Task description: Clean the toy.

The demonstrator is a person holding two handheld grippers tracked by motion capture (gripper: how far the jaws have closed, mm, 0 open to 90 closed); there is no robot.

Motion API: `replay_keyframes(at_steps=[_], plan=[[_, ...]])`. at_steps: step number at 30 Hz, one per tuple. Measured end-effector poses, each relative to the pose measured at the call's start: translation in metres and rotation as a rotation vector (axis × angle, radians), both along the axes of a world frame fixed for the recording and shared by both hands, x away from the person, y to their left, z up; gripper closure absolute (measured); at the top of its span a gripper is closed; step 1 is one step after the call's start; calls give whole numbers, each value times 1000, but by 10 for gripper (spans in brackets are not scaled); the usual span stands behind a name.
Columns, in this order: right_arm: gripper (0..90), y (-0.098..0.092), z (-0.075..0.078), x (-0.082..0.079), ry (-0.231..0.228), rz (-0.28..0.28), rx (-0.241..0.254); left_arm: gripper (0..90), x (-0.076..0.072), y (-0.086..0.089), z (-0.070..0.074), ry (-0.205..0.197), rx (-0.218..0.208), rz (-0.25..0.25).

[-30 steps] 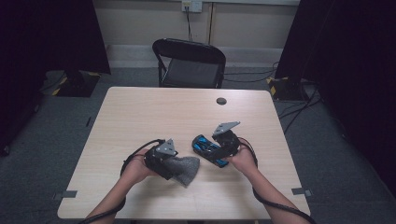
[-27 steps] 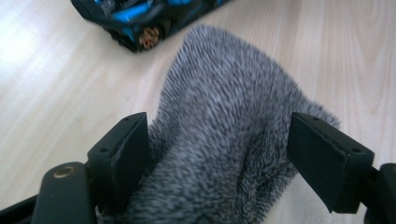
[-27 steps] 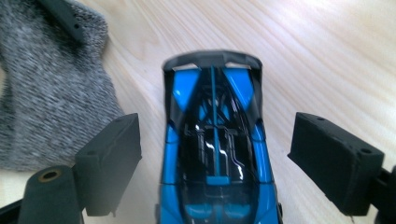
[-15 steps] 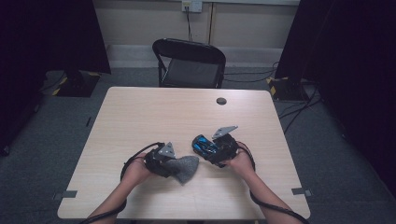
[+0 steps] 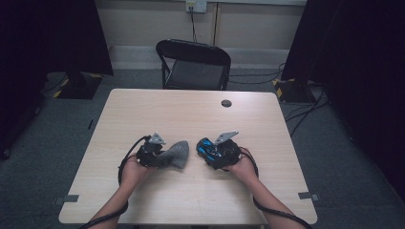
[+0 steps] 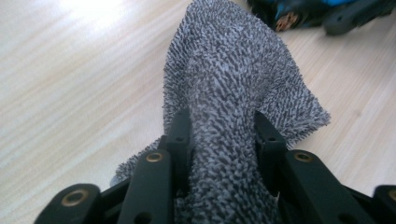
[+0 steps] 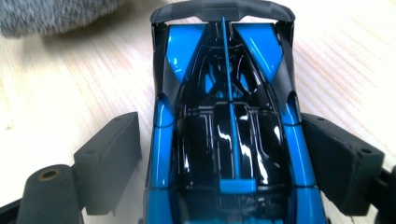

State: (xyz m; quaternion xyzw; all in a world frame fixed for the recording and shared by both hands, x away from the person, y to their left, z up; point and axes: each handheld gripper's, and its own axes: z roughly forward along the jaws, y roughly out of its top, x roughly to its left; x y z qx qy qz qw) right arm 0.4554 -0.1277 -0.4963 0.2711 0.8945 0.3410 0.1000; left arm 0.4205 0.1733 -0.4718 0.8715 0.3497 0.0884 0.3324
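A grey nubby cloth (image 5: 175, 153) lies bunched on the wooden table (image 5: 191, 119), left of centre. My left gripper (image 5: 162, 156) grips its near end. In the left gripper view its jaws have just been closing, and the pads (image 6: 182, 133) now pinch a fold of the cloth (image 6: 233, 84). A blue and black toy car (image 5: 206, 148) sits in my right gripper (image 5: 210, 151), low over the table, right of the cloth. In the right gripper view the car (image 7: 229, 130) lies lengthwise between the two jaws, rear wing pointing away, the gripper (image 7: 222, 128) shut on its sides.
A black folding chair (image 5: 193, 62) stands behind the table's far edge. A small black round disc (image 5: 226, 103) lies on the far right part of the tabletop. Dark curtains hang on both sides of the room.
The left gripper's jaws closed onto the cloth and the hand shifted slightly. The right hand sank a little toward the table with the car.
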Motion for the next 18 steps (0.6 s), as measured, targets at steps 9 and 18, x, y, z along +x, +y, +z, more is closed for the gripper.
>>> replay_keyframes(at_steps=[9, 18], plan=[[155, 1, 0, 2, 9, 6, -7, 606, 0, 2, -4, 0, 7, -5], [138, -1, 3, 6, 28, 64, -36, 585, 0, 3, -8, -3, 1, -7]])
